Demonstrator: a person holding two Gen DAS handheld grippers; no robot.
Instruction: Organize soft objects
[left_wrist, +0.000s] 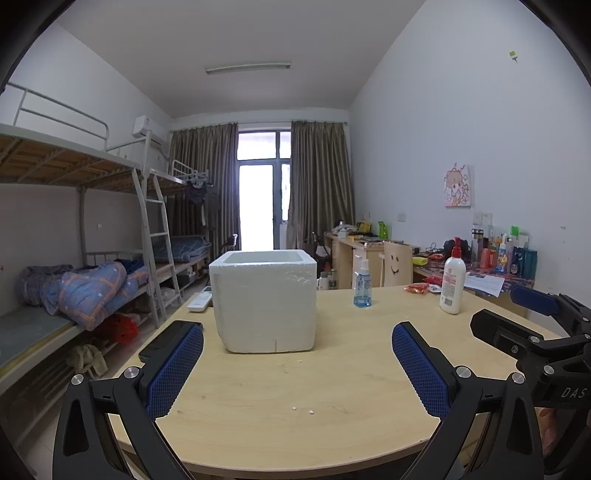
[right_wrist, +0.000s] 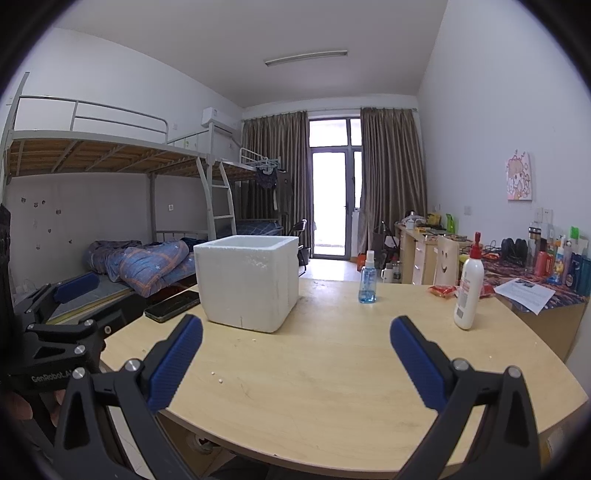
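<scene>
Nothing is held yet: left gripper and right gripper are kept with jaws wide and empty over the counter, the foam box is seen ahead between the jaws, no soft objects are visible, so sorting is judged unstarted.

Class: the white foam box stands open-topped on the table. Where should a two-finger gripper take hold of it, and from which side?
Probably the near wall of the foam box at its rim, coming from above: one finger inside, one outside. The box looks wider than the open left gripper, and its top is open.
</scene>
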